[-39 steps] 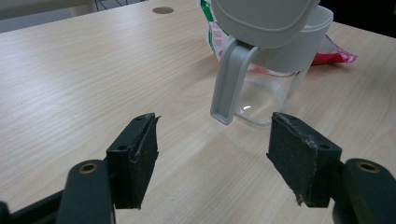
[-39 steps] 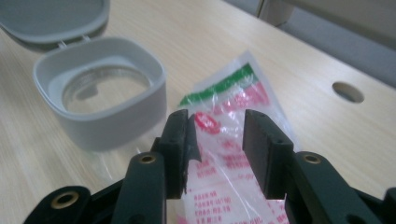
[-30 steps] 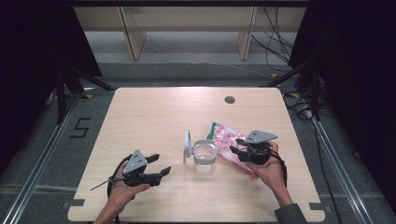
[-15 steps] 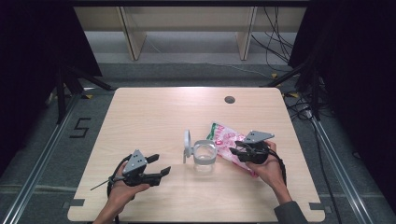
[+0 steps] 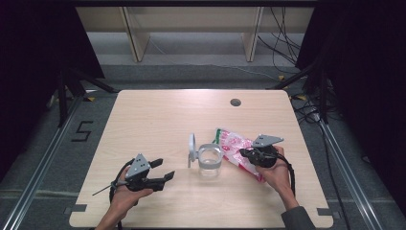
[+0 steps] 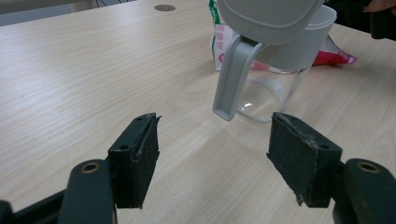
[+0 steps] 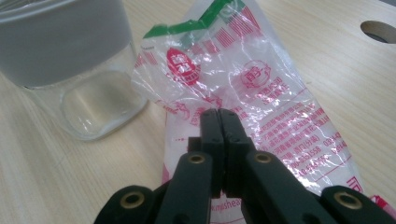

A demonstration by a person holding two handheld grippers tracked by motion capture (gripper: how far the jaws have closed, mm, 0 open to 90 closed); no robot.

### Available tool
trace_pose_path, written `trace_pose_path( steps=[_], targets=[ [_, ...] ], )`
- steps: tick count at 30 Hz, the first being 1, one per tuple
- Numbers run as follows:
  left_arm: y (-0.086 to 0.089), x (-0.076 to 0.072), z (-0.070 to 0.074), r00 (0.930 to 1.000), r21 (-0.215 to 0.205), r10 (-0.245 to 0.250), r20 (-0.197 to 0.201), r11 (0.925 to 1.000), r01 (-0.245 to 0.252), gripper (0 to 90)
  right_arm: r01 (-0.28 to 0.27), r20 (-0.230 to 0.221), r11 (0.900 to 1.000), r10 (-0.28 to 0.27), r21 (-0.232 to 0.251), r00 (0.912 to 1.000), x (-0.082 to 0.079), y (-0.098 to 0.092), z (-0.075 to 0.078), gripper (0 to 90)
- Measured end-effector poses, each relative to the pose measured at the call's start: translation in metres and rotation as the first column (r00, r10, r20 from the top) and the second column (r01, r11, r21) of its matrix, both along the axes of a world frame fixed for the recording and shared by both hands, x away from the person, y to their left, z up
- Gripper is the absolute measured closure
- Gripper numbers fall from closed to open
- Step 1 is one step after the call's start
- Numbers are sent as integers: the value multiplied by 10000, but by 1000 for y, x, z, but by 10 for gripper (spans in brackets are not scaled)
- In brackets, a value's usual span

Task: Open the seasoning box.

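1. Now the right gripper (image 7: 219, 116) has just closed its jaws, pinching the crinkly pink-and-green printed plastic bag (image 5: 234, 146) lying on the pale wooden bench (image 5: 158, 120).
2. Beside it stands a clear glass jug with grey lid (image 5: 208, 159).
3. Left gripper (image 6: 212, 154) jaws spread, holding nothing.

Left hand-held gripper (image 5: 163, 178) held low over the surface, jaws spread wide; right hand-held gripper (image 5: 242, 154) just closed, jaws pressed together, both gripped by forearms entering from below.
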State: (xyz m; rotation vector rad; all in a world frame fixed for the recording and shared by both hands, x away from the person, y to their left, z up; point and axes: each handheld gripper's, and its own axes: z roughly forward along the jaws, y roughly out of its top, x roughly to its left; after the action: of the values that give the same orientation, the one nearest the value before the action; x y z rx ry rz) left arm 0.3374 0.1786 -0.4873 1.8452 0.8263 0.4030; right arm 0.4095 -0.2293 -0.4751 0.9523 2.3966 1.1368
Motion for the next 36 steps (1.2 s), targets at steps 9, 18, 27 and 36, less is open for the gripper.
trace_pose_path(
  steps=[9,18,27,36],
  targets=[
    [3,-1,1,10000,-64,41,40,10000,-41,330,515,-26,9975,-515,483,9987,-19,-13,4,900],
    [3,-2,1,10000,-28,9,55,10000,-9,331,991,-126,9915,-984,840,9951,-44,-33,7,900],
    [3,-2,2,10000,-46,-2,83,10000,3,331,1424,-136,9835,-1417,1114,9898,-71,-46,6,900],
    [1,-4,2,10000,12,19,89,10000,-20,331,1834,-503,9739,-1782,1340,9827,-90,-36,6,900]
  ],
)
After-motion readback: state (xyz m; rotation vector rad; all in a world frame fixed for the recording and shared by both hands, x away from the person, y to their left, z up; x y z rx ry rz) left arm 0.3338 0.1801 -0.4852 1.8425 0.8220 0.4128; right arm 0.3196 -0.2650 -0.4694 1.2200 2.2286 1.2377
